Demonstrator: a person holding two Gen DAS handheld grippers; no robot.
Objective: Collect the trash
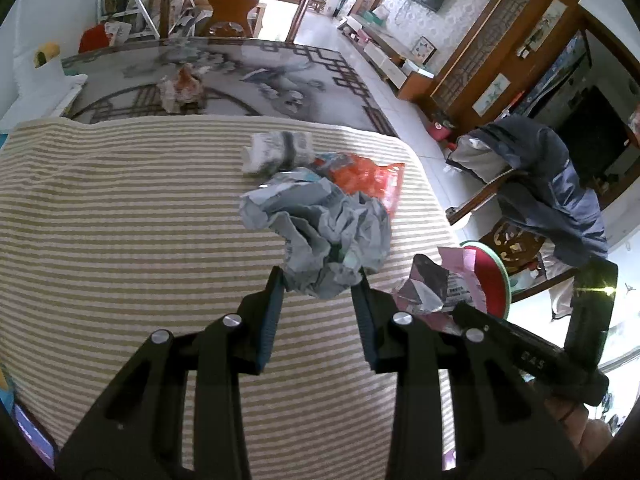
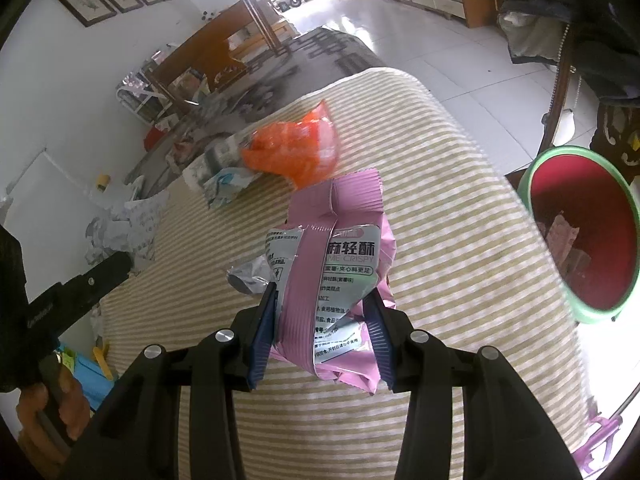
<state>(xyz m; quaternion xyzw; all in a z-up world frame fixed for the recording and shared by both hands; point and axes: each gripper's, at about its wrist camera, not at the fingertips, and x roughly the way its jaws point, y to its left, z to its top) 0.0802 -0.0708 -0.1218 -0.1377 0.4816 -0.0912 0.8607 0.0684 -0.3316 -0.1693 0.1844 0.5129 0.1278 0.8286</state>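
My left gripper (image 1: 322, 280) is shut on a crumpled grey paper ball (image 1: 320, 232), held above the striped tablecloth (image 1: 120, 220). My right gripper (image 2: 324, 300) is shut on a pink and silver snack wrapper (image 2: 336, 280), which also shows at the lower right of the left wrist view as the snack wrapper (image 1: 436, 284). An orange plastic bag (image 2: 296, 152) and a grey-white crumpled wrapper (image 2: 216, 168) lie on the cloth further off. A red bin with a green rim (image 2: 584, 232) stands beside the table's right edge, with some trash inside.
A wooden chair draped with a dark blue jacket (image 1: 560, 192) stands right of the table. Another wrapper (image 1: 182, 88) lies on the bare patterned tabletop beyond the cloth. A wooden chair (image 1: 236, 4) stands at the far end. A hand (image 2: 44, 412) holds the left gripper's handle.
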